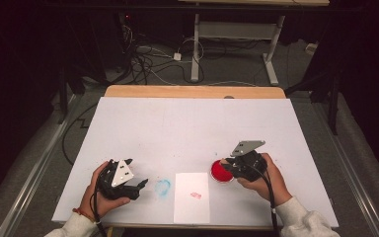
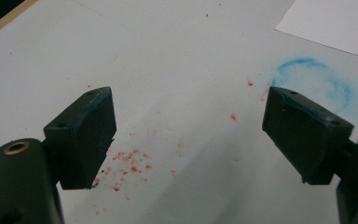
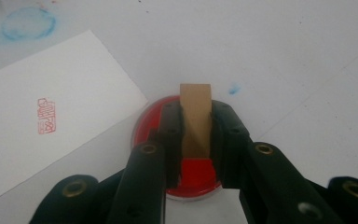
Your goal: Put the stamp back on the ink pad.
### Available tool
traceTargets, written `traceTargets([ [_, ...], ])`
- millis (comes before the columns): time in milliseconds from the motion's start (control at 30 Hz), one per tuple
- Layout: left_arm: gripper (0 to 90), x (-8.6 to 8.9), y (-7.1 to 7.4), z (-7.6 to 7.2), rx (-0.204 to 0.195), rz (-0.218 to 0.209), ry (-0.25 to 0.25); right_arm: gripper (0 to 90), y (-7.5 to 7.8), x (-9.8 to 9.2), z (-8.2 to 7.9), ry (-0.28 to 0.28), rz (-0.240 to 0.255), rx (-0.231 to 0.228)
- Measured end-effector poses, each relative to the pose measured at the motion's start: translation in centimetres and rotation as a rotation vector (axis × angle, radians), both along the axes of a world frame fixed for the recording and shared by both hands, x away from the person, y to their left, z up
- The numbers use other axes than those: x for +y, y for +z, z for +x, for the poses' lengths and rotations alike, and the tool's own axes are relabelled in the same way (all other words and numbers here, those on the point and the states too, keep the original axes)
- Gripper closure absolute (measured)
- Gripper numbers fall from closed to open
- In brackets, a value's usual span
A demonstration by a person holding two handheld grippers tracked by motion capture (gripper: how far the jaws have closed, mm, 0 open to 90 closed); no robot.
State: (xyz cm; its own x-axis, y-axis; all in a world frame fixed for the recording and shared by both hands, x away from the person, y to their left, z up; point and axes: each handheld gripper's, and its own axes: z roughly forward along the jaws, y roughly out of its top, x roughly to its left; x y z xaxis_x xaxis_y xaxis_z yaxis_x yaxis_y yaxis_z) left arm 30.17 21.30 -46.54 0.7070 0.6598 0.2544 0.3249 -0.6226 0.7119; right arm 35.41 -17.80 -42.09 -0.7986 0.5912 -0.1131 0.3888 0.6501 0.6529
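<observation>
right gripper (image 3: pixel 196 140): squeezes the stamp (image 3: pixel 196 116) over the red ink pad (image 1: pixel 221 171), likely to get ink | left gripper (image 2: pixel 191 135): jaws wide, holds nothing, waits aside | paper (image 1: pixel 192 197): between the hands, has one red mark (image 1: pixel 196 195)

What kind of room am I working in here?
Likely a lab or recording workshop: a white-covered table, loose cables on the floor behind, and another desk frame against dark surroundings.
</observation>
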Motion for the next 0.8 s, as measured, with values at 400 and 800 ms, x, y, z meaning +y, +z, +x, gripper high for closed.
traceTargets([
  [400,17.0,0.0,0.0,0.0,0.003,0.007,-0.004,75.7,-1.0,0.1,0.5,-0.010,-0.023,0.022],
  [800,17.0,0.0,-0.1,0.0,0.007,0.011,-0.007,75.6,-2.0,0.3,0.9,-0.012,-0.042,0.049],
])
